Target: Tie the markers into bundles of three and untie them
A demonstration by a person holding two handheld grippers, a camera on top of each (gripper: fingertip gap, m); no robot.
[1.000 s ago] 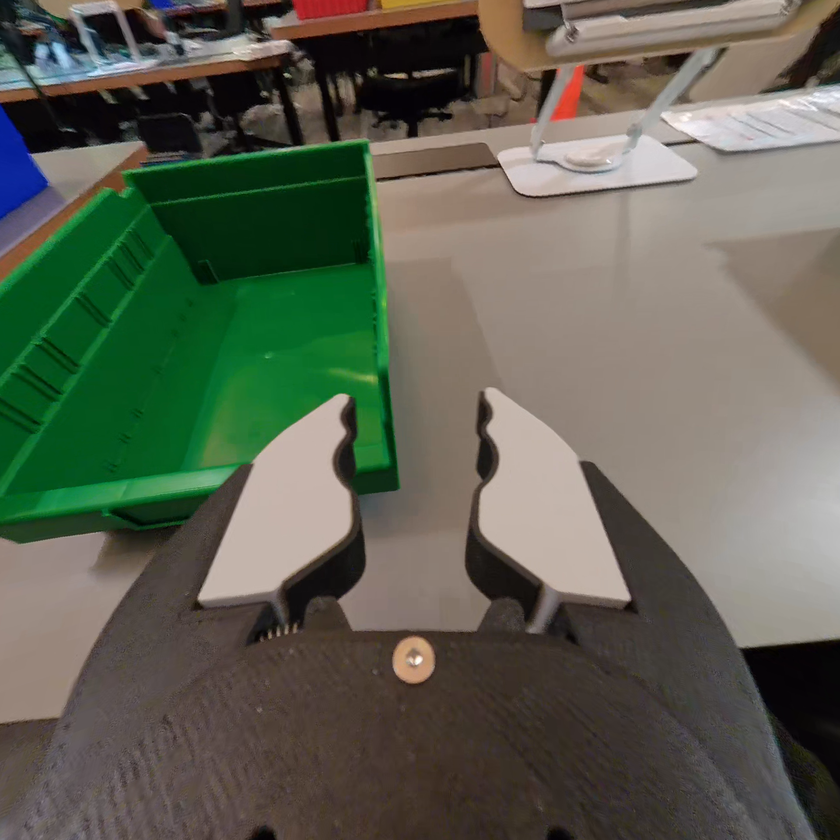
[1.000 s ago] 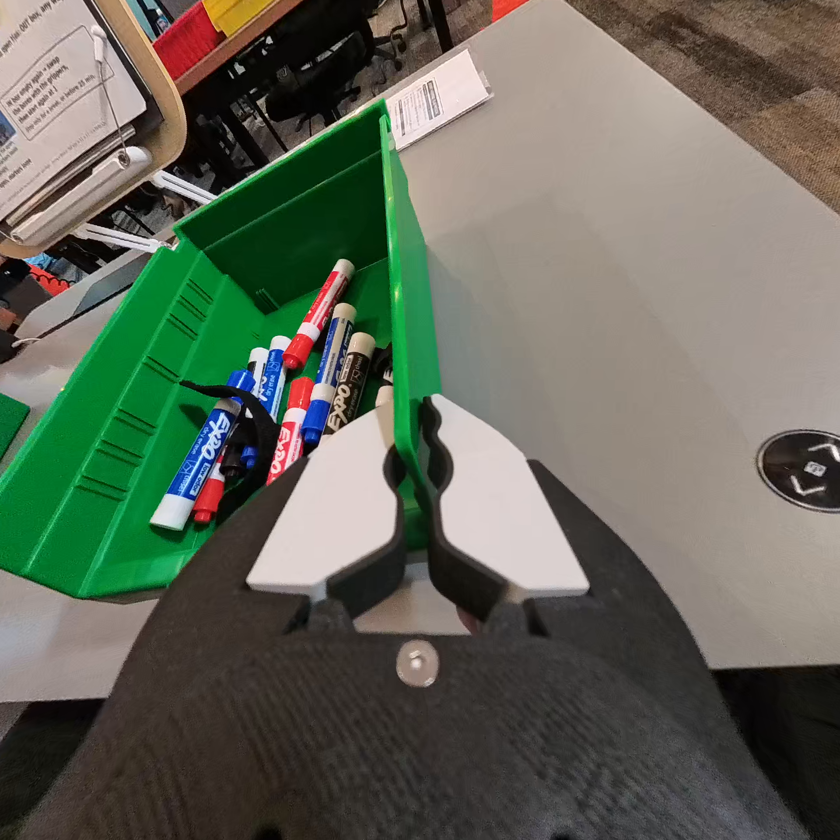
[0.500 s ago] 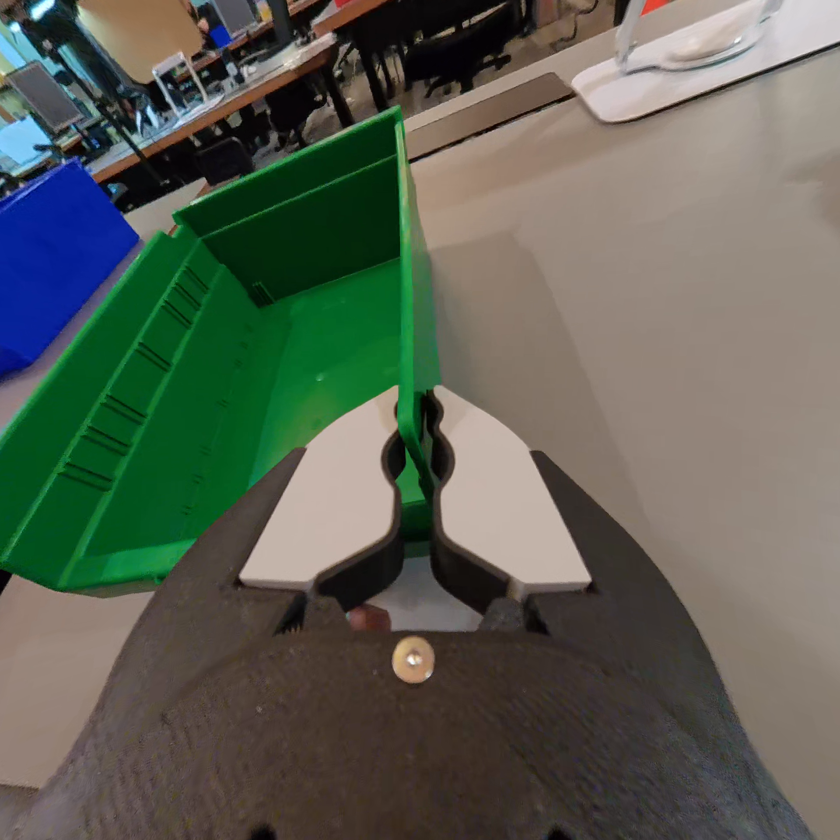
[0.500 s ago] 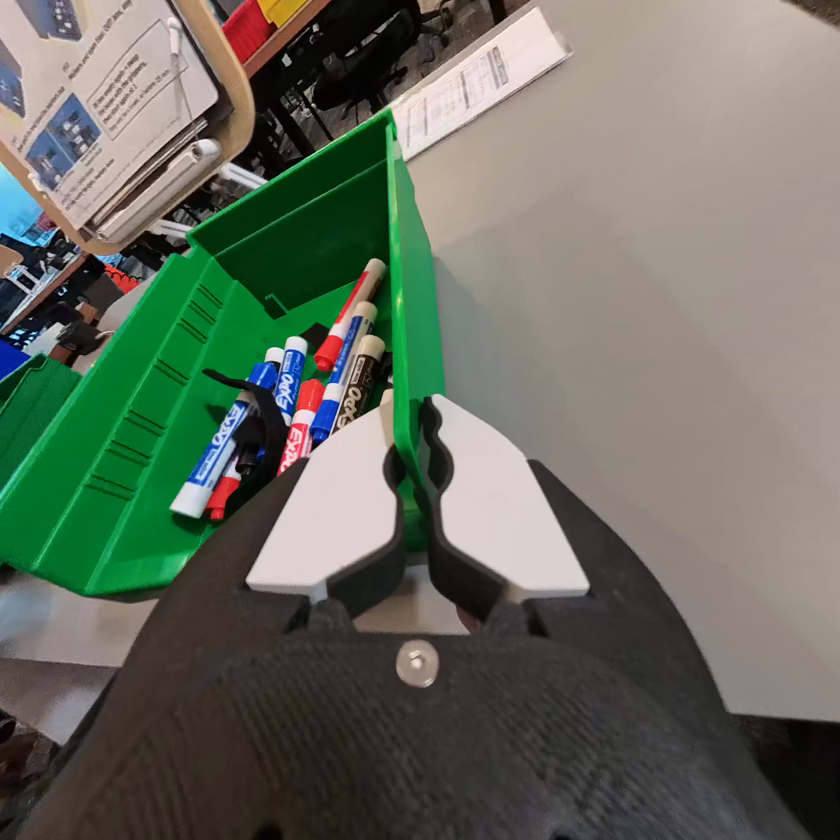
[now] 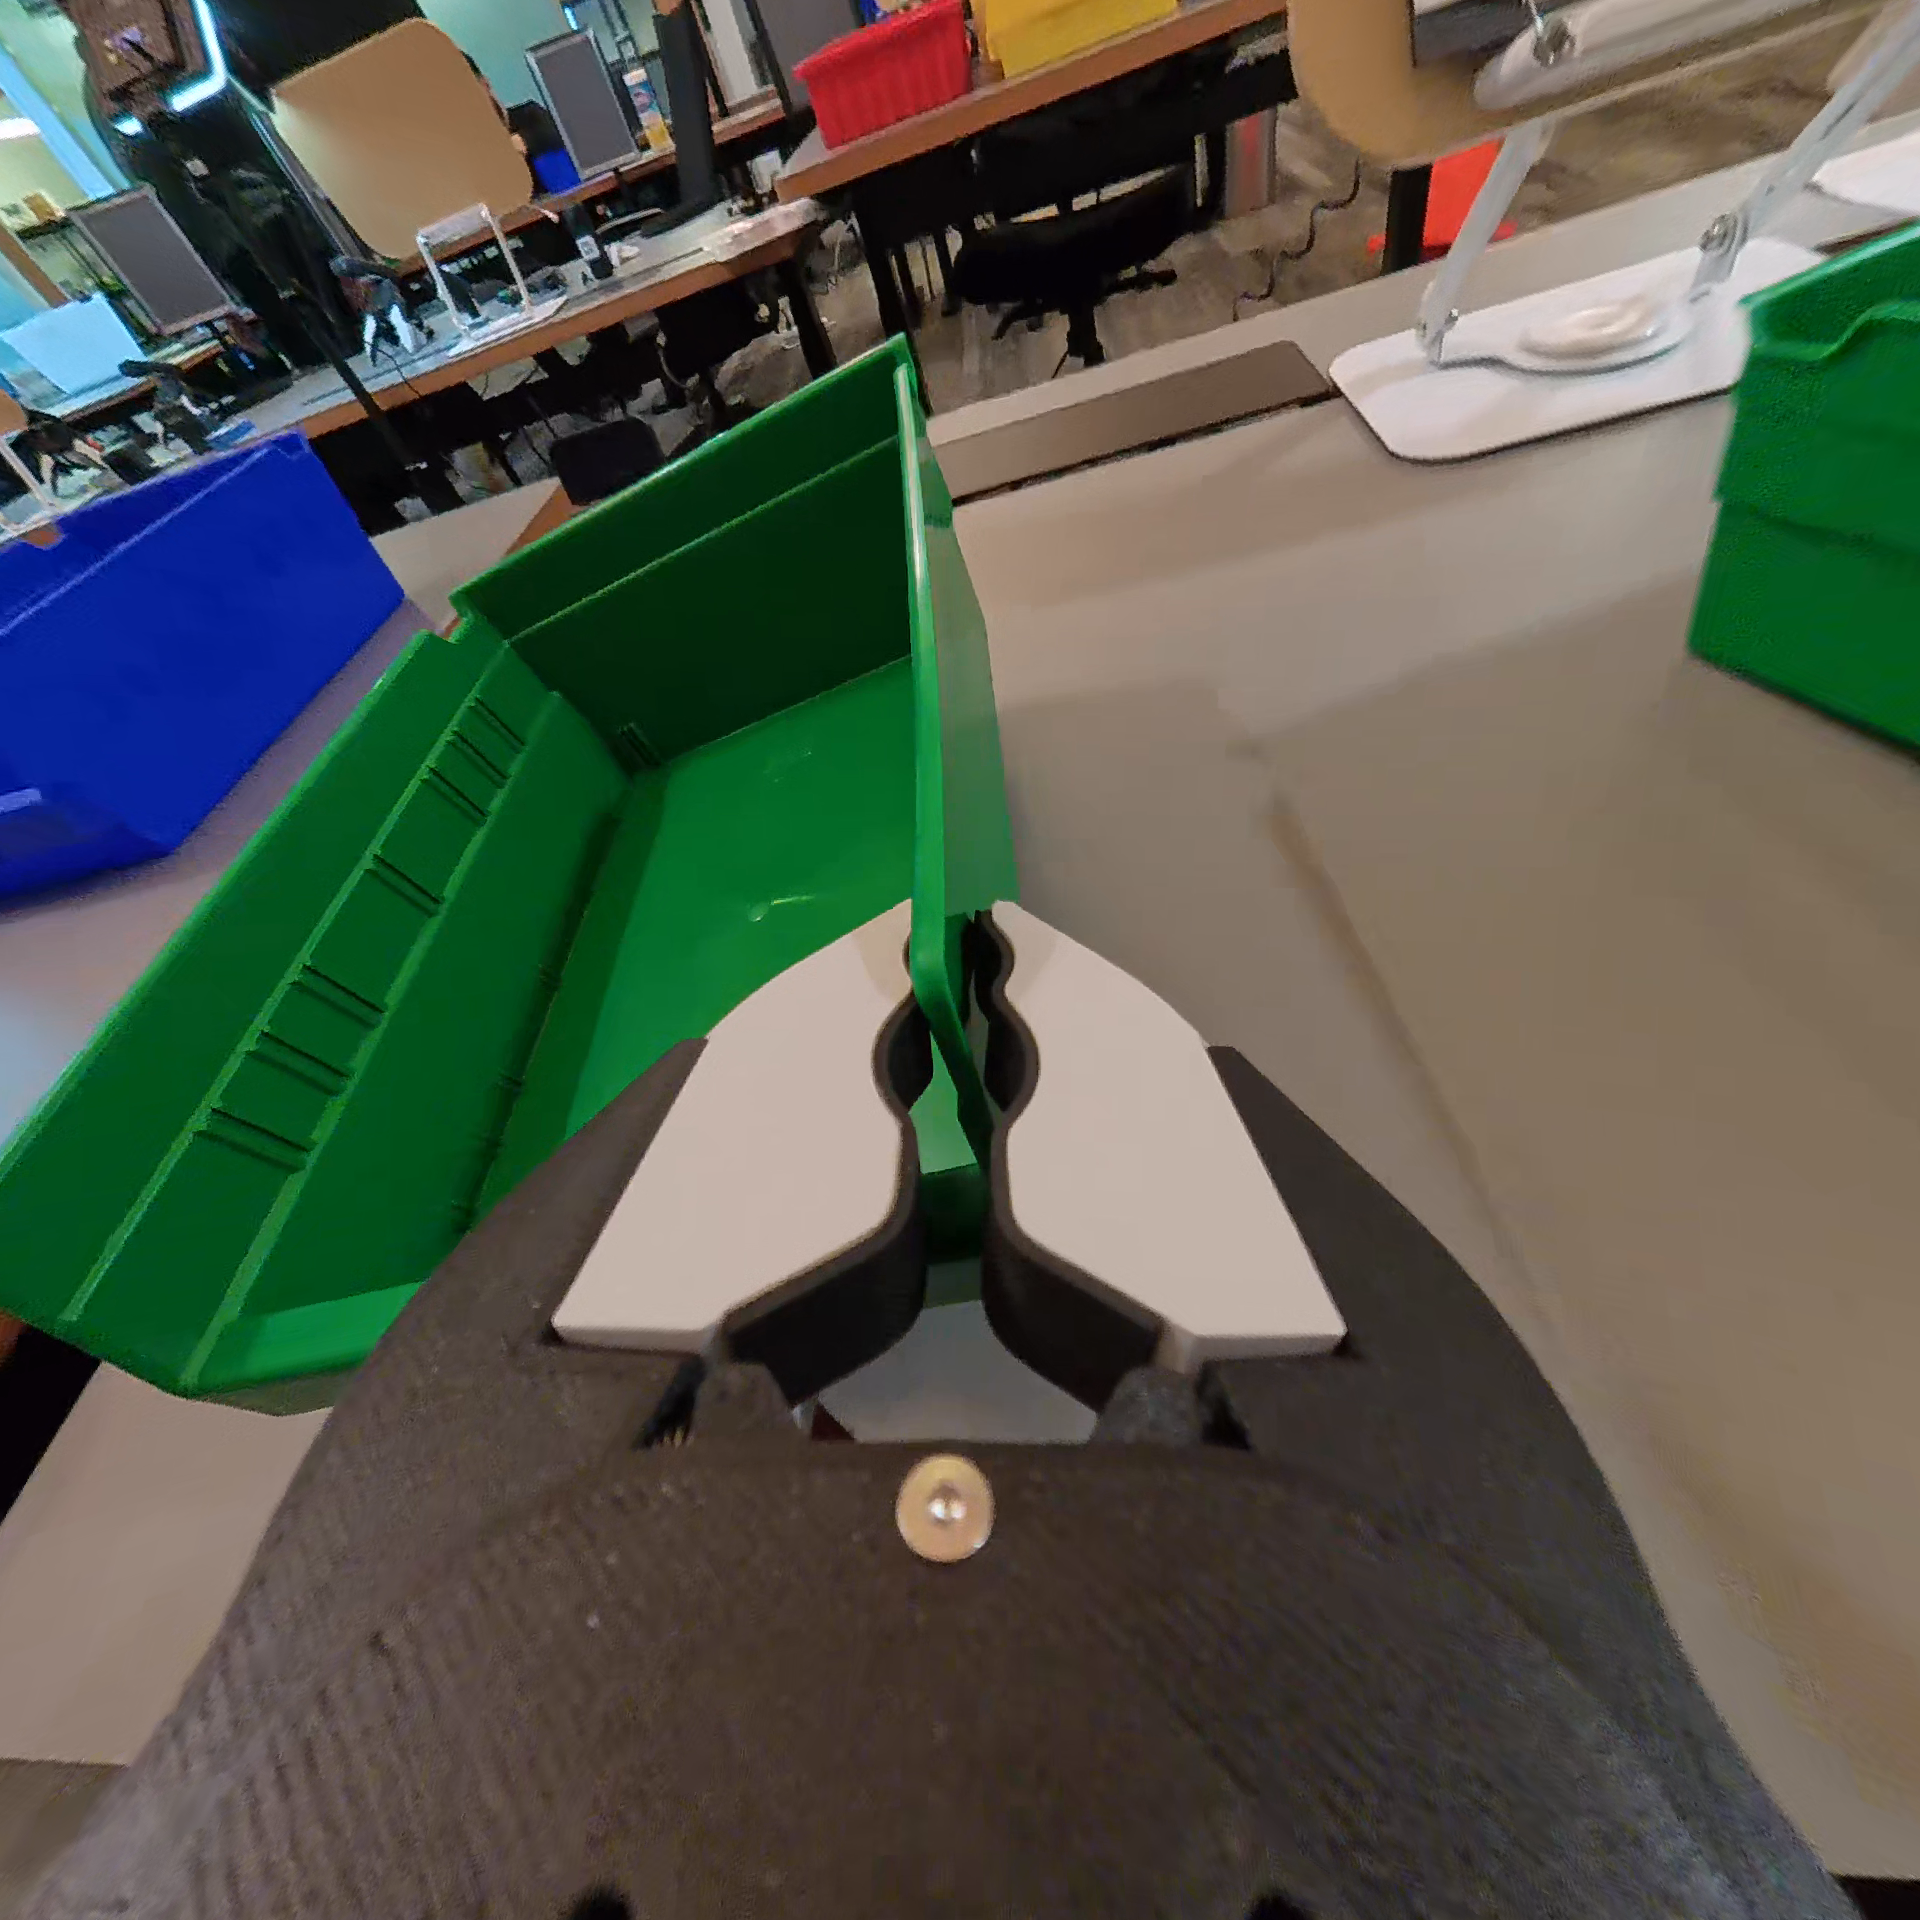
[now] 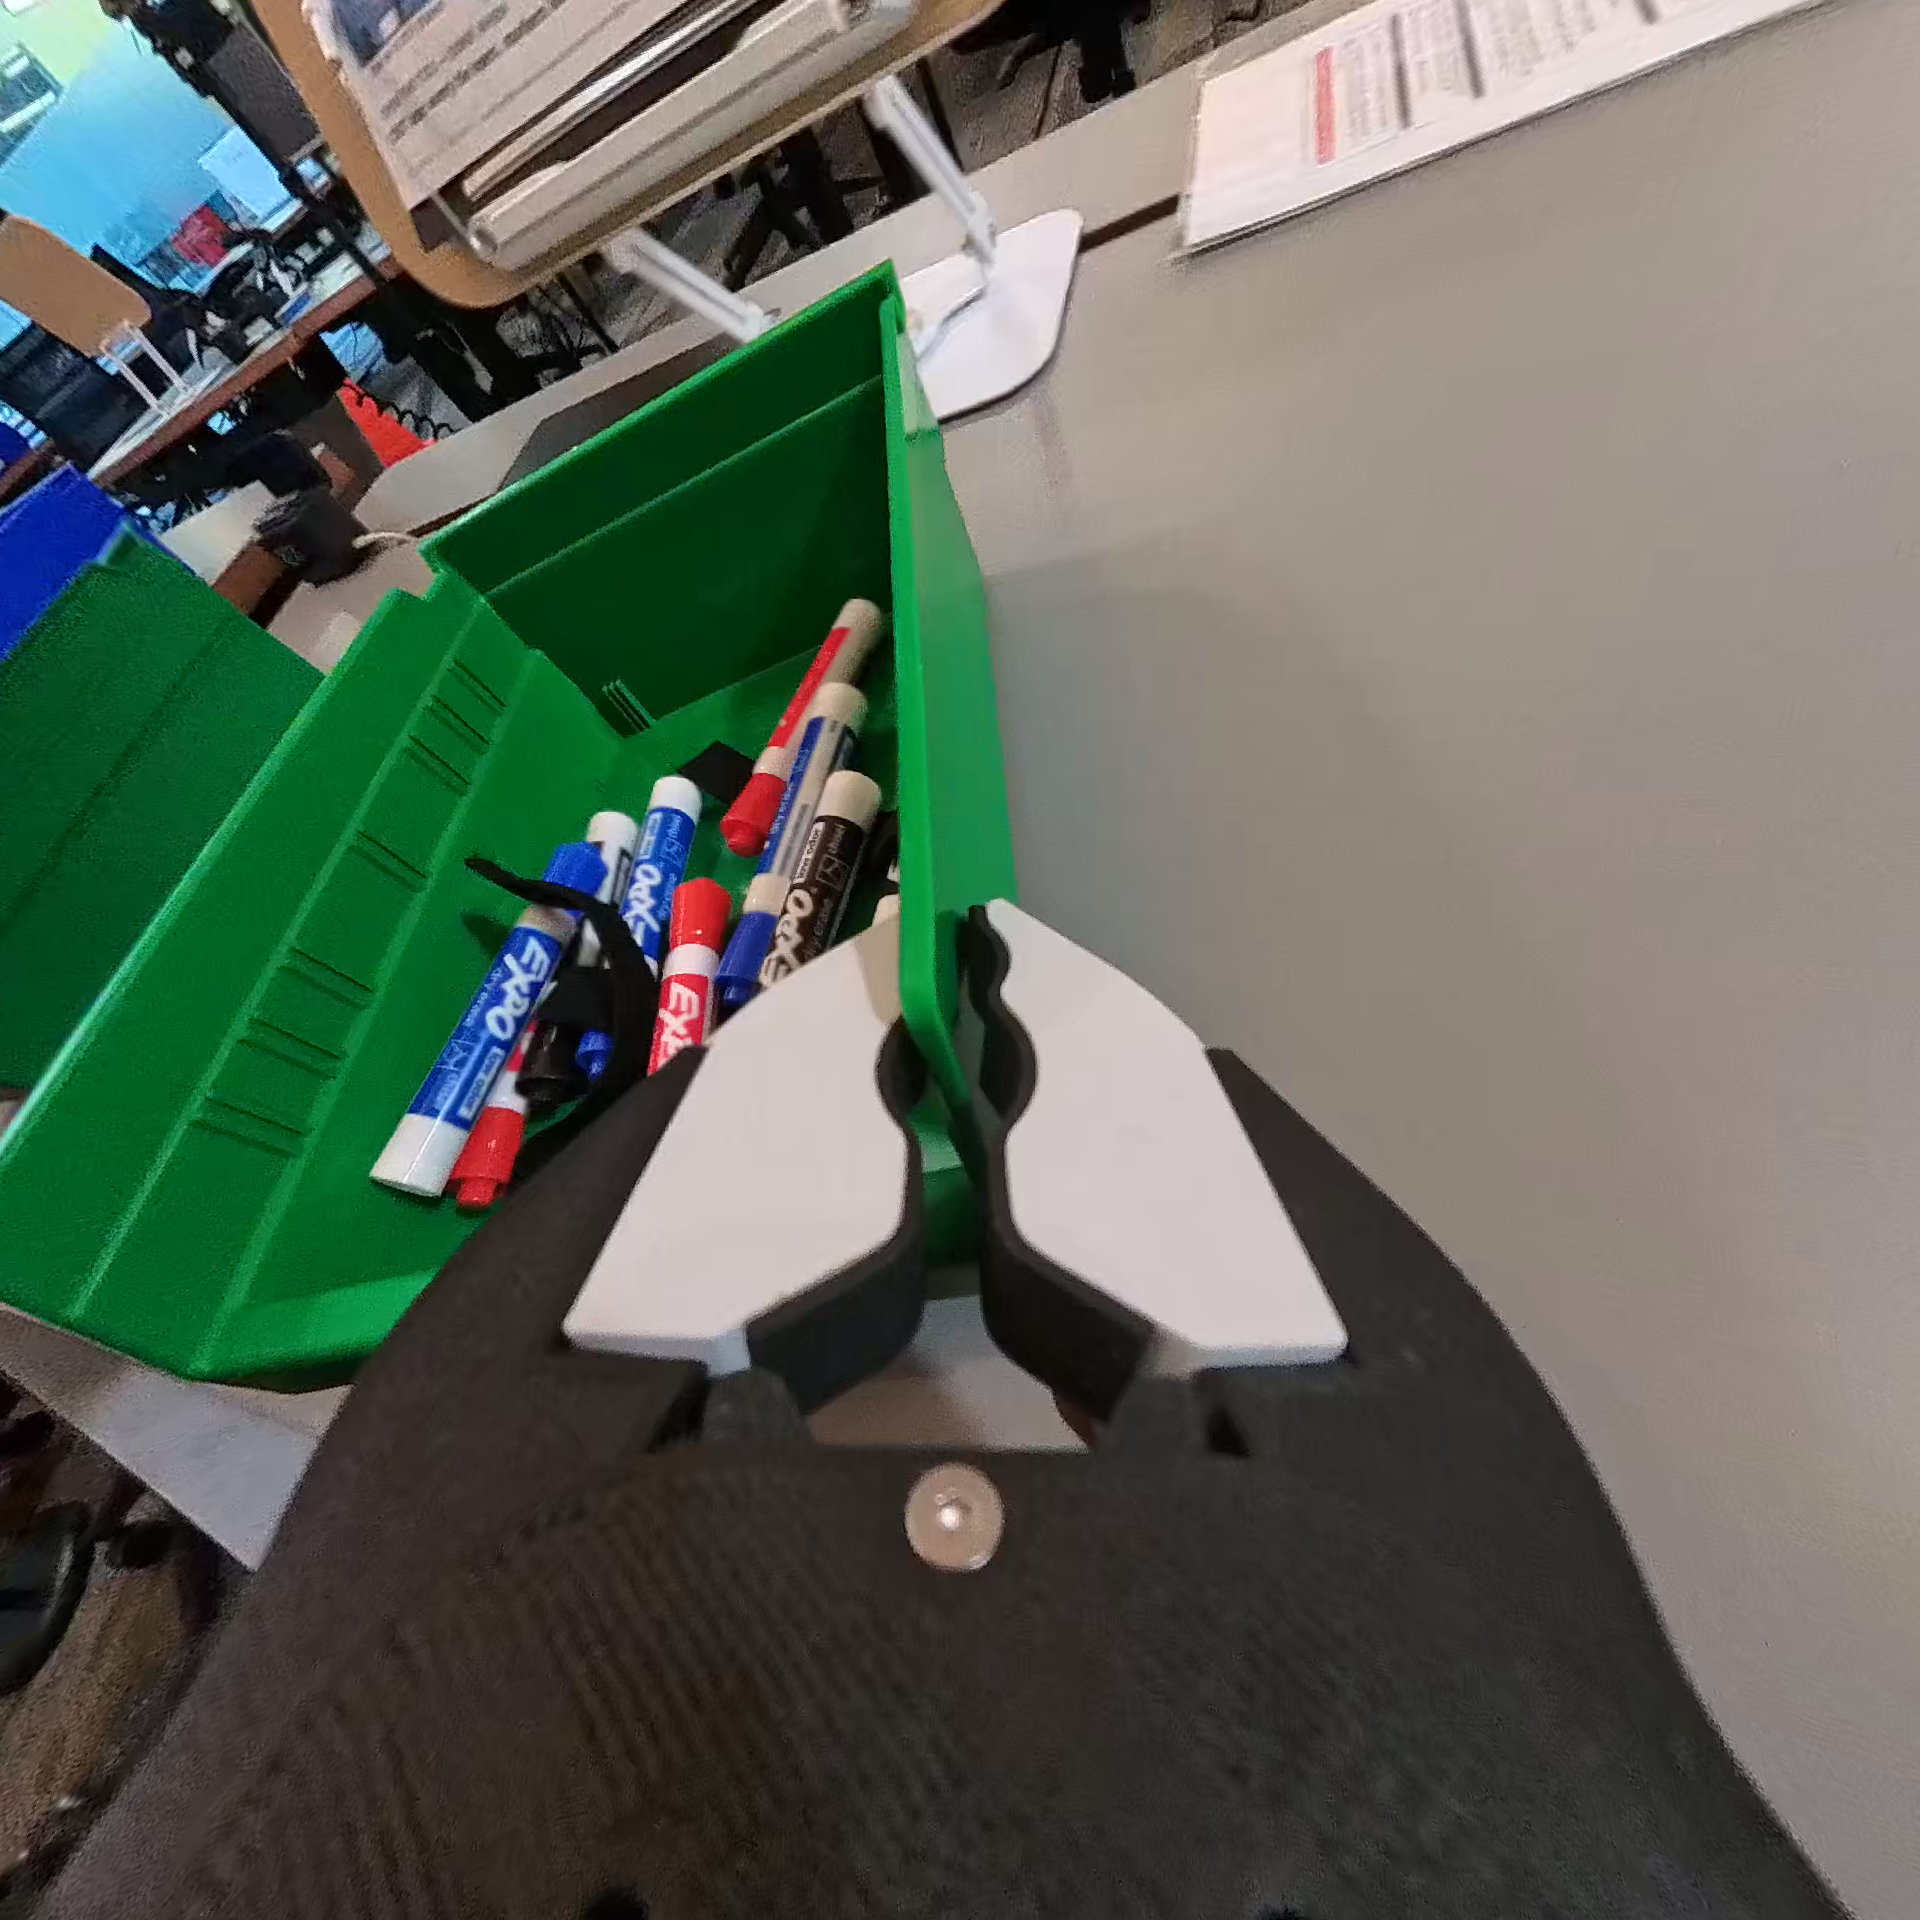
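Two green bins, and you've got one in each tool: your left tool [image 5: 948,940] is clamped on the right wall of the empty bin [image 5: 436,1018], centre-left of frame on the grey tabletop [image 5: 1455,935], blue bin [image 5: 177,665] at far left. Your right tool [image 6: 940,935] is pinched on the right wall of the marker bin [image 6: 343,977], markers [image 6: 675,925] heaped at frame centre.

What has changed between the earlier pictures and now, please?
The left gripper, open a second ago beside the empty green bin, closed its fingers on that bin's right wall, and the bin now looks tilted up. The right gripper stays clamped on the right wall of the marker bin; the markers lie much as before.
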